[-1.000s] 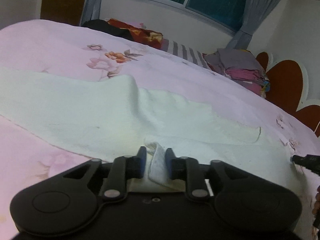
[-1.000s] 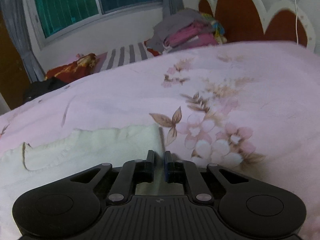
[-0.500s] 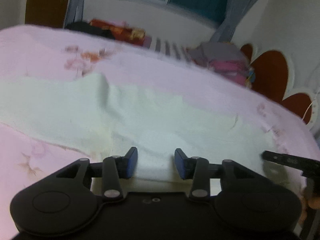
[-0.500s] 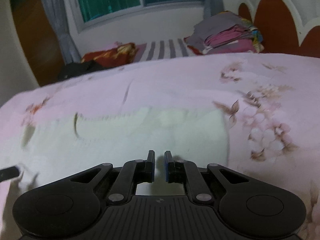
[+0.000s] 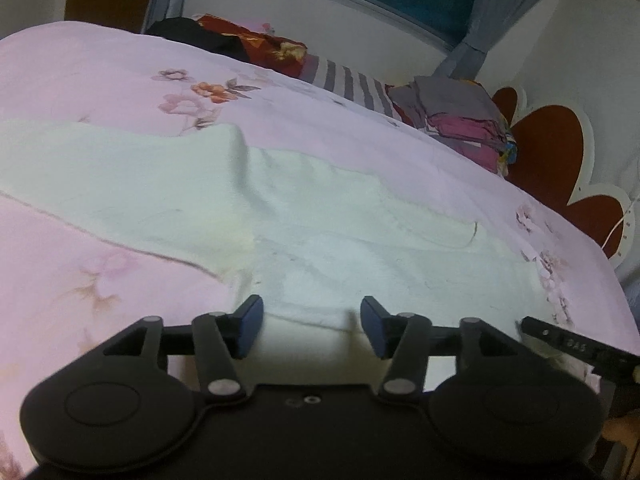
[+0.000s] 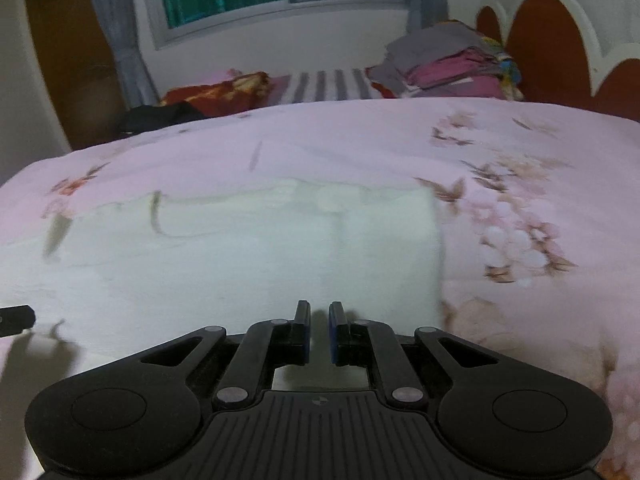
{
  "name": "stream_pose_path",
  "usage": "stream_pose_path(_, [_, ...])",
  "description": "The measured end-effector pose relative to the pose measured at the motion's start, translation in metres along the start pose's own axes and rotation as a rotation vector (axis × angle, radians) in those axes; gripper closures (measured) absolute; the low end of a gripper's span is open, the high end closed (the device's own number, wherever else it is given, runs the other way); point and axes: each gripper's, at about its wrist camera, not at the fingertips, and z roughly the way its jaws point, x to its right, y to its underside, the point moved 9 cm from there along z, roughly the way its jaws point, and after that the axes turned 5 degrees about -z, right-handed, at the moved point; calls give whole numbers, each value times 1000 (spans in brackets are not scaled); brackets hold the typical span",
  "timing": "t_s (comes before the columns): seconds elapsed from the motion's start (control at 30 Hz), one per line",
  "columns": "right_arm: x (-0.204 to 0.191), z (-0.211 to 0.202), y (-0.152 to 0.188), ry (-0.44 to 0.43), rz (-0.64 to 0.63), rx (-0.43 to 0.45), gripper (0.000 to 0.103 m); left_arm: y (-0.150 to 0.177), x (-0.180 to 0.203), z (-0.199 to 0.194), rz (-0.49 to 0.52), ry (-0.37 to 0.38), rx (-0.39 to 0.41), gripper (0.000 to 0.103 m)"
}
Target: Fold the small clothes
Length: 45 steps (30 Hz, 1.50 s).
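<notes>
A pale cream-white garment (image 5: 320, 216) lies spread flat across the pink floral bedspread (image 5: 100, 76); it also shows in the right wrist view (image 6: 248, 248). My left gripper (image 5: 311, 326) is open and empty, its blue pads just above the garment's near edge. My right gripper (image 6: 319, 330) hovers over the garment's near right part with its jaws nearly together and nothing between them. The right gripper's tip shows at the right edge of the left wrist view (image 5: 576, 346).
A stack of folded grey and pink clothes (image 5: 460, 120) sits by the red headboard (image 5: 548, 152); it also shows in the right wrist view (image 6: 444, 64). A striped pillow (image 6: 324, 86) and red and dark cloth (image 6: 216, 94) lie at the far side under the window.
My left gripper let go of the garment's fold and opened wide. My right gripper pulled back from the garment's right edge, staying nearly closed. The garment now lies flat.
</notes>
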Motion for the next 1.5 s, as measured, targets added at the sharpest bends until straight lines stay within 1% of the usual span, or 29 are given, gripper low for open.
stream_pose_path(0.07, [-13, 2, 0, -20, -8, -8, 95, -1, -8, -10, -11, -8, 11, 42])
stream_pose_path(0.2, [-40, 1, -2, -55, -30, 0, 95, -9, -30, -30, -42, -24, 35, 42])
stream_pose_path(0.33, [-70, 2, -7, -94, -52, 5, 94, -21, -59, -46, -91, -43, 58, 42])
stream_pose_path(0.37, [-78, 2, -7, -102, -58, 3, 87, -24, -67, -49, -103, -51, 64, 42])
stream_pose_path(0.4, [-86, 3, -8, -109, -66, 5, 60, -27, -76, -53, -117, -59, 71, 42])
stream_pose_path(0.43, [-93, 2, -10, -115, -72, 14, 43, -30, -85, -56, -134, -69, 78, 42])
stream_pose_path(0.47, [-101, 1, -12, -121, -82, 34, 31, -33, -94, -59, -150, -77, 84, 43])
stream_pose_path(0.5, [-112, -2, -14, -134, -104, 57, 32, -37, -106, -62, -172, -86, 93, 43])
stream_pose_path(0.6, [-137, -1, -18, -154, -140, 70, 32, -45, -133, -68, -223, -106, 108, 44])
stream_pose_path(0.73, [-167, 6, -18, -185, -165, 63, 32, -56, -169, -73, -276, -138, 130, 44])
stream_pose_path(0.8, [-180, 11, -16, -201, -177, 54, 42, -62, -188, -74, -299, -159, 142, 44])
stream_pose_path(0.93, [-199, 20, -16, -213, -191, 48, 43, -72, -223, -73, -354, -193, 159, 46])
stream_pose_path(1.03, [-210, 25, -17, -222, -193, 41, 43, -81, -250, -68, -409, -206, 179, 50])
stream_pose_path(1.13, [-217, 32, -16, -223, -201, 33, 43, -88, -269, -60, -459, -200, 188, 54])
stream_pose_path(1.2, [-220, 37, -13, -220, -205, 19, 43, -94, -279, -54, -480, -195, 196, 55])
stream_pose_path(1.33, [-222, 44, -16, -209, -204, 19, 43, -106, -286, -45, -491, -185, 217, 55])
stream_pose_path(1.37, [-222, 45, -18, -204, -199, 27, 45, -109, -286, -42, -492, -183, 222, 56])
stream_pose_path(1.4, [-221, 45, -20, -199, -195, 32, 48, -112, -286, -39, -498, -183, 229, 58])
stream_pose_path(1.43, [-220, 46, -22, -191, -191, 36, 49, -114, -288, -37, -504, -185, 236, 62])
stream_pose_path(1.47, [-218, 47, -22, -183, -189, 34, 50, -116, -291, -36, -513, -189, 245, 70])
stream_pose_path(1.5, [-217, 52, -22, -172, -188, 27, 50, -117, -294, -34, -523, -195, 251, 75])
